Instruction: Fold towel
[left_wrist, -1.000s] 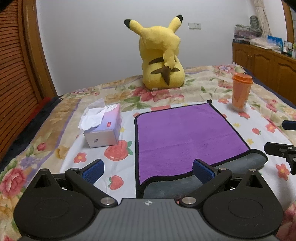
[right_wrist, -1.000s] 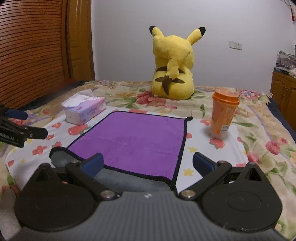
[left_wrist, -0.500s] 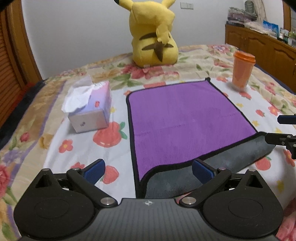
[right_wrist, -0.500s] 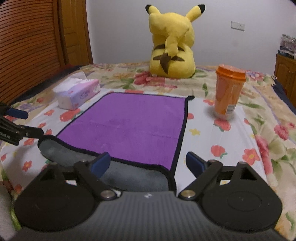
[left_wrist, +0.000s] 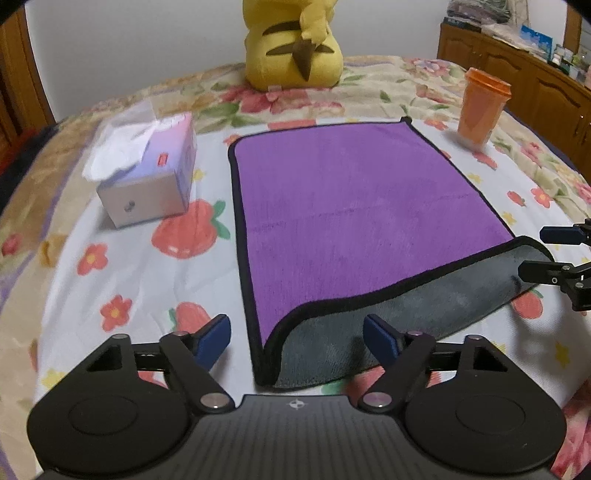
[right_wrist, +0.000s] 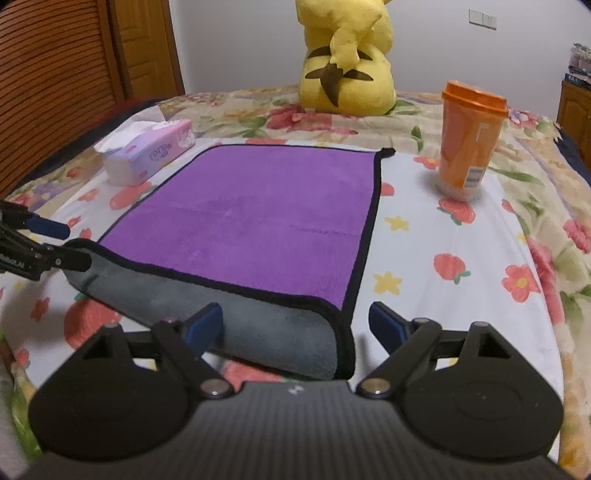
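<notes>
Purple towel lies flat mid-bed, near edge flipped over w/ grey underside up, so fold barely begun; main fold left. Long axis runs 6–12 o'clock, toward the Pikachu plush. Left tool & right tool both spread apart, gripping nothing, at near corners.

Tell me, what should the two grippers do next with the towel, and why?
Probably move down and pinch the near corners. The towel lies flat, purple side up, but its near edge is flipped to show grey. The left gripper and right gripper are both open, each with a near corner between its fingers, holding nothing yet.
</notes>
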